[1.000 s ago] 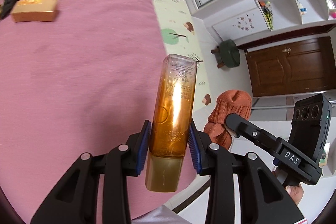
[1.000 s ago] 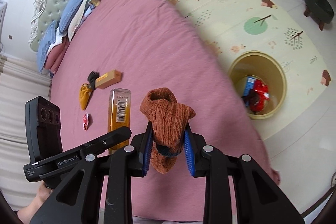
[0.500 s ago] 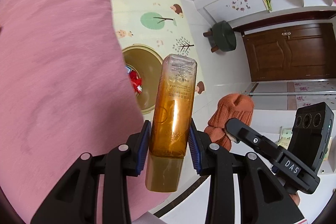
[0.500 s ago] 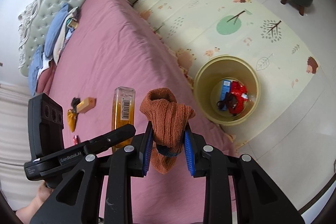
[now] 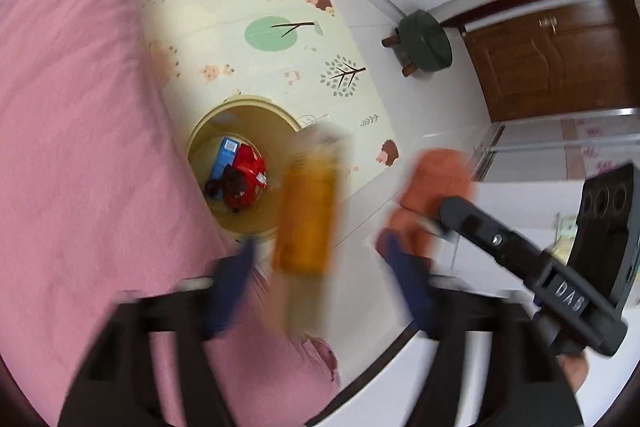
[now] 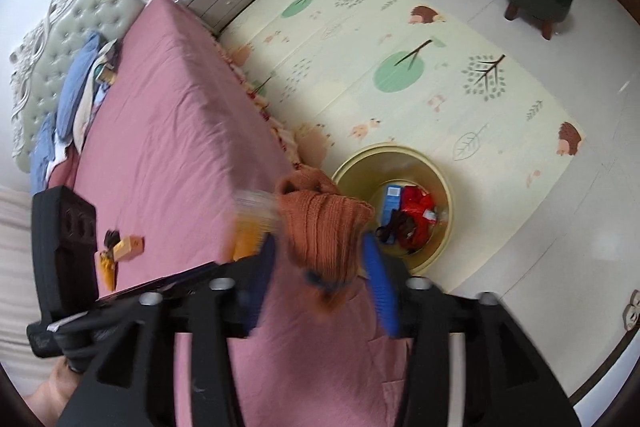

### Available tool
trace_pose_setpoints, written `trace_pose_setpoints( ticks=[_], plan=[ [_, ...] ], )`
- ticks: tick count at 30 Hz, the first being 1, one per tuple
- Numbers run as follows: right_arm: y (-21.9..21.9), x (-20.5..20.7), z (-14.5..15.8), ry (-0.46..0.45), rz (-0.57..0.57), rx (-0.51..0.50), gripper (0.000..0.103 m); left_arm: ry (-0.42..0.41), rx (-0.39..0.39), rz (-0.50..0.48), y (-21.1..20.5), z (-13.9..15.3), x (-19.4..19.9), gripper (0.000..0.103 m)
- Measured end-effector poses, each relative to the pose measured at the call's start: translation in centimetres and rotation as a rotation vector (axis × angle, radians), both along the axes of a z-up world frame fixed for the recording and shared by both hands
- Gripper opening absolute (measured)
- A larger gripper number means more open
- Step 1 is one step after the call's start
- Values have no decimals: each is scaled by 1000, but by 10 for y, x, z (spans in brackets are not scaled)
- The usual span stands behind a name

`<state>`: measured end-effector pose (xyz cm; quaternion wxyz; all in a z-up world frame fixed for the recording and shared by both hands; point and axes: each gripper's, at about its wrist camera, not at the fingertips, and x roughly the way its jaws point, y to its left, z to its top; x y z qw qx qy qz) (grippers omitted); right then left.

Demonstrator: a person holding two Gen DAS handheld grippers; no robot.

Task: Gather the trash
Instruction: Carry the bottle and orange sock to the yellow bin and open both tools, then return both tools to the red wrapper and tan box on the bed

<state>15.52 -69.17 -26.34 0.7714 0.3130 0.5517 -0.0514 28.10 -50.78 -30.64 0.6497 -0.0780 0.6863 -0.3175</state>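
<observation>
Both my grippers are opening wide now, so the amber bottle and the orange knit sock are dropping toward the yellow bin beside the bed.

An amber bottle, blurred, hangs upright in the air just past the bed's edge, beside the bin's rim. A rust-orange knitted sock droops in folds, also off the bed's edge. The round yellow bin stands on the floor mat against the bed's side, holding a blue carton, red wrapper and a dark scrap.
</observation>
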Motion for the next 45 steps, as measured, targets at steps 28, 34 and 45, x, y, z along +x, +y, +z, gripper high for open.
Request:
trace_pose_setpoints(
  ticks=[28, 34, 45],
  plan=[
    [118, 23, 46, -85, 197, 54, 49, -194, 107, 182, 142, 55, -20, 90],
    [189, 29, 51, -92, 300, 77, 49, -174, 106, 329, 222, 57, -35, 90],
    [327, 43, 51, -87, 518, 99, 54, -144, 163, 595, 372, 49, -66, 90]
  ],
)
